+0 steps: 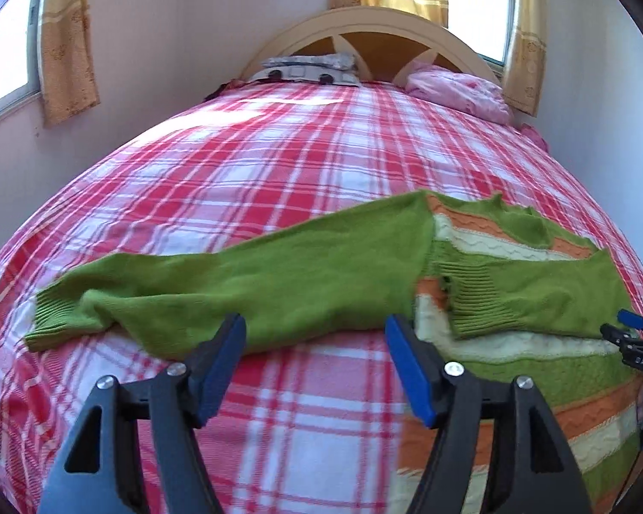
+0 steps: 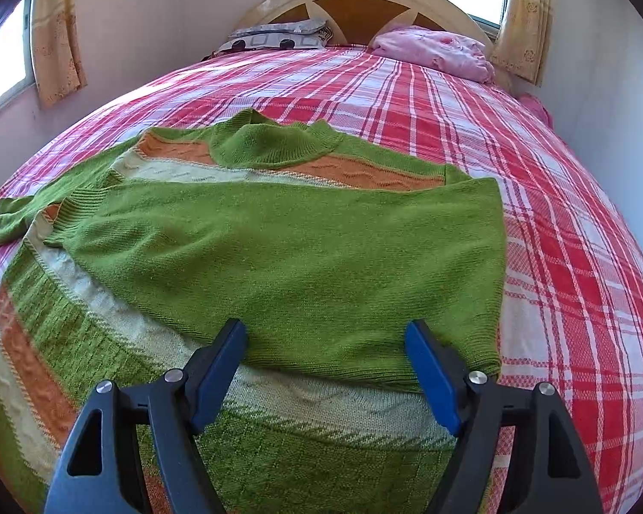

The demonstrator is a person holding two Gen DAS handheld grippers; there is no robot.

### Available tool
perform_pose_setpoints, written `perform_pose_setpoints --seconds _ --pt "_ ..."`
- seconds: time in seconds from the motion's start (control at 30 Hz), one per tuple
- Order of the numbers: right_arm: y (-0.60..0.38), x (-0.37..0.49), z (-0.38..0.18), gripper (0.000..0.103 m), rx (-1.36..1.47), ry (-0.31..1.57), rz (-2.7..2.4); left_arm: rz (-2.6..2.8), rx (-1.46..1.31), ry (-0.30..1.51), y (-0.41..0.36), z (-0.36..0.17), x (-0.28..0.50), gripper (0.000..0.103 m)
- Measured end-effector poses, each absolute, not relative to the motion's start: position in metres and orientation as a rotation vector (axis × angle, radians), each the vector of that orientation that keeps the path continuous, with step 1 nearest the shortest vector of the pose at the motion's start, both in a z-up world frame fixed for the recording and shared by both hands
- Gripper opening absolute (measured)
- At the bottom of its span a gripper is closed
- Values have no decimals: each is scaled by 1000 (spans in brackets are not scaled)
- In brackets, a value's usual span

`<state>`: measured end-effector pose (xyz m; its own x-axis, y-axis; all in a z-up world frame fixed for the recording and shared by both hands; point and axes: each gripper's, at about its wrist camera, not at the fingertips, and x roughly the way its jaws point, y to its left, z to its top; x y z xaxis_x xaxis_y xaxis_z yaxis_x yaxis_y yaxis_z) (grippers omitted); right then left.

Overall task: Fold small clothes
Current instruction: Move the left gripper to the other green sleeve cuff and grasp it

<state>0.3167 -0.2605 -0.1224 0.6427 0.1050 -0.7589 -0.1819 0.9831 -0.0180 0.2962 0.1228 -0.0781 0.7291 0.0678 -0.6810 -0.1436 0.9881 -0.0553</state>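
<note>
A small green sweater with orange and cream stripes (image 2: pixel 158 389) lies flat on the red plaid bed (image 2: pixel 578 282). Its right sleeve (image 2: pixel 295 257) is folded across the chest. Its left sleeve (image 1: pixel 244 282) stretches out to the left over the plaid, cuff (image 1: pixel 53 317) at the far left. My left gripper (image 1: pixel 315 334) is open and empty, just in front of the left sleeve's near edge. My right gripper (image 2: pixel 326 342) is open and empty, at the near edge of the folded right sleeve; it also shows at the right rim of the left wrist view (image 1: pixel 634 334).
A grey patterned pillow (image 2: pixel 274 36) and a pink pillow (image 2: pixel 433 49) lie at the wooden headboard (image 2: pixel 356 0). Walls close in on both sides, with curtained windows (image 1: pixel 64 43). Bare plaid sheet lies beyond and right of the sweater.
</note>
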Motion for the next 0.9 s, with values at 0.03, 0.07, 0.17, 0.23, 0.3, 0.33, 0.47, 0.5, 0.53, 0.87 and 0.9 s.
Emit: perform_pose_setpoints --seconds 0.03,0.07,0.17,0.23,0.3,0.33,0.47,0.5,0.53,0.87,0.9 --pt "-260 316 -122 78 -96 856 164 159 -117 750 139 -81 294 70" --pt "-260 316 -122 78 -97 854 163 209 -134 759 160 -84 291 70" --pt "-259 315 -122 78 -102 849 158 340 -174 778 211 -96 282 70" --pt "-259 314 -122 79 -108 845 153 431 -187 779 244 -105 277 70" --pt "-258 314 -122 79 -114 843 148 504 -236 783 273 -110 272 70" --pt "-257 313 -122 79 -117 842 146 522 -273 782 285 -111 270 70" --pt "-256 313 -122 80 -125 838 140 543 -491 758 330 -121 257 70" --pt "-256 313 -122 80 -129 836 137 534 -545 751 336 -123 255 69" --pt "-256 312 -122 80 -133 835 135 522 -603 739 342 -125 253 69" --pt "-253 311 -121 81 -157 821 119 482 -749 734 344 -136 271 57" --pt "-253 311 -121 81 -155 822 119 490 -751 739 345 -138 273 56"
